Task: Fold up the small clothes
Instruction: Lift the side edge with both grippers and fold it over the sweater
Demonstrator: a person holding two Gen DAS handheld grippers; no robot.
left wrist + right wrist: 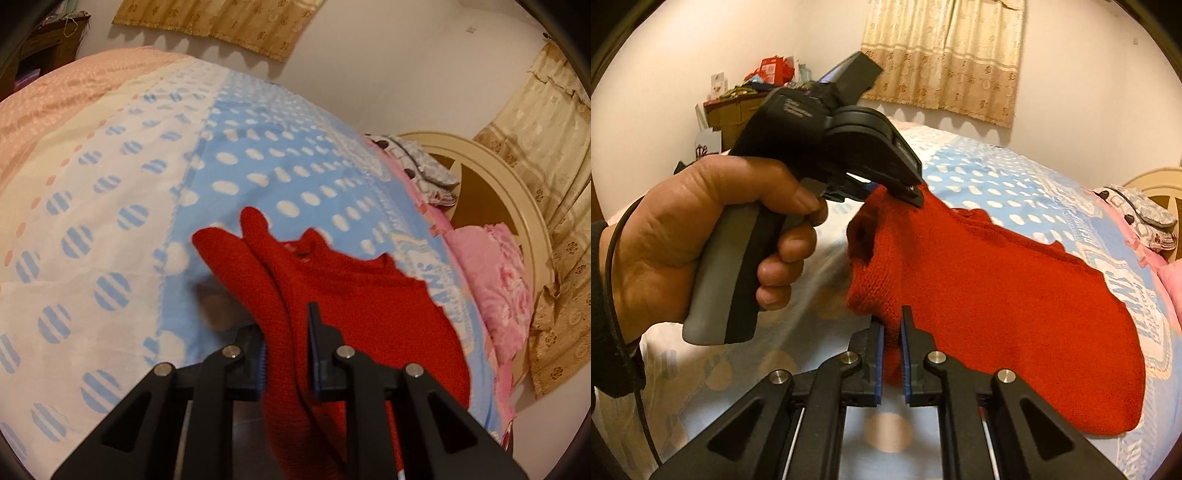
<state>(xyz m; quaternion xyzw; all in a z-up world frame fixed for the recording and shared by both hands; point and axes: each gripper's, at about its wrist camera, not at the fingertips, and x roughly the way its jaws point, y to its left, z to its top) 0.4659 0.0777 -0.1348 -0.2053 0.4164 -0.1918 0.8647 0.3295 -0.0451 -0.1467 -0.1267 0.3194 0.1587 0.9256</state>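
While both pinch the red sweater [997,280], left tool [905,192] tilts downward beyond right tool [893,347].

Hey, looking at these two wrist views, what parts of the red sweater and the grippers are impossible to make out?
- Left wrist view: the red sweater is motion-blurred; its lower part runs behind the left gripper and off the bottom edge.
- Right wrist view: the sweater's pinched edge sits hidden between the right gripper fingers.
- Right wrist view: the left gripper's grip point is covered by its own black body.
- Both views: whatever sweater lies underneath is hidden against the bedspread.

Right tongs [893,345] and left tongs [905,192] both clamp red knit garment [997,288] above bed [997,177]
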